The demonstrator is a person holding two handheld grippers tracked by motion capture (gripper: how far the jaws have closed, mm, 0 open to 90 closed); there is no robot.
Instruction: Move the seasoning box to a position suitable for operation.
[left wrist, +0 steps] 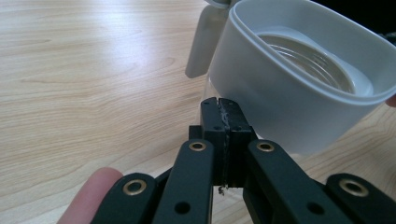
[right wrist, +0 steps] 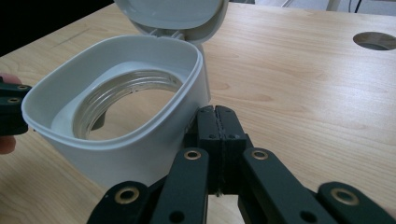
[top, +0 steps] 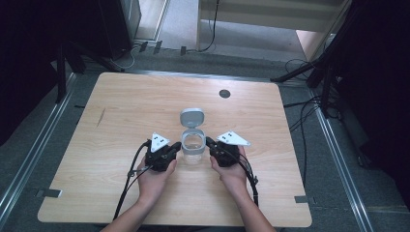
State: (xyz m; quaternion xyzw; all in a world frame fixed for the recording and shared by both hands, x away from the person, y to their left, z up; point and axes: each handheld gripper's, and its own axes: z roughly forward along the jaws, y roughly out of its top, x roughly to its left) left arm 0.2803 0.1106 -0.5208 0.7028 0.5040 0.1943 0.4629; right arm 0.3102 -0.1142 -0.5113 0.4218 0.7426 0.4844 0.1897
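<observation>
A clear jar with a white collar (top: 193, 146) stands upright near the middle of the table, its grey hinged lid (top: 192, 117) flipped open behind it. The jar (left wrist: 299, 79) looks empty inside. My left gripper (top: 177, 149) is shut with nothing between its jaws, its tip (left wrist: 219, 105) right against the jar's left side. On the other side of the jar (right wrist: 121, 107), my right gripper (top: 210, 145) is also shut and holds nothing, its tip (right wrist: 216, 114) close beside the collar. A hand holds each gripper.
The wooden table (top: 121, 106) has a round cable hole (top: 224, 93) at the back. Cables trail from both grippers toward the front edge. Dark stands and cables lie on the floor around the table.
</observation>
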